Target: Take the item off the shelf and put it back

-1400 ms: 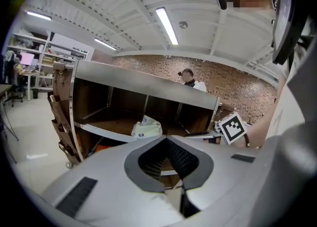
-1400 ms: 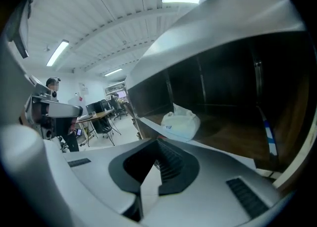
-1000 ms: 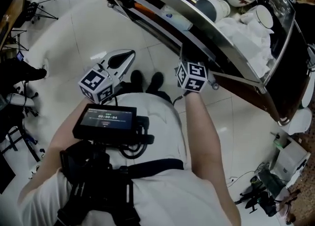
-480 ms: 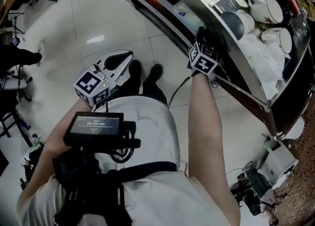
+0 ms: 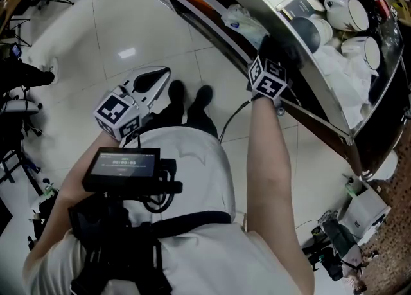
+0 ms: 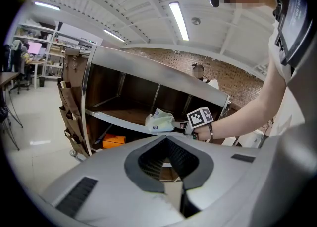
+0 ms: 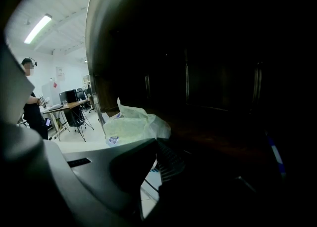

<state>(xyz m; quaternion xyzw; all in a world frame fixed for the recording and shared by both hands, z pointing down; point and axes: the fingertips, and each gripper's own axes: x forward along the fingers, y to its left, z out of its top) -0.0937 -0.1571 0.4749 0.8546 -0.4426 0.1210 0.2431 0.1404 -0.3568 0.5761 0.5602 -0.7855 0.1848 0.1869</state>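
Filling the head view's upper right is the steel-edged shelf unit (image 6: 163, 76). The left gripper (image 5: 166, 74) hangs well away from it, jaws together on nothing. The right gripper (image 7: 154, 144) reaches into the middle shelf. Its jaws have just been closing and now pinch the crumpled pale-green packet (image 5: 246, 20) at that shelf's front edge.

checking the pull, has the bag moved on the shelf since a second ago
Yes: the bag has bunched up and come out over the shelf's front edge.
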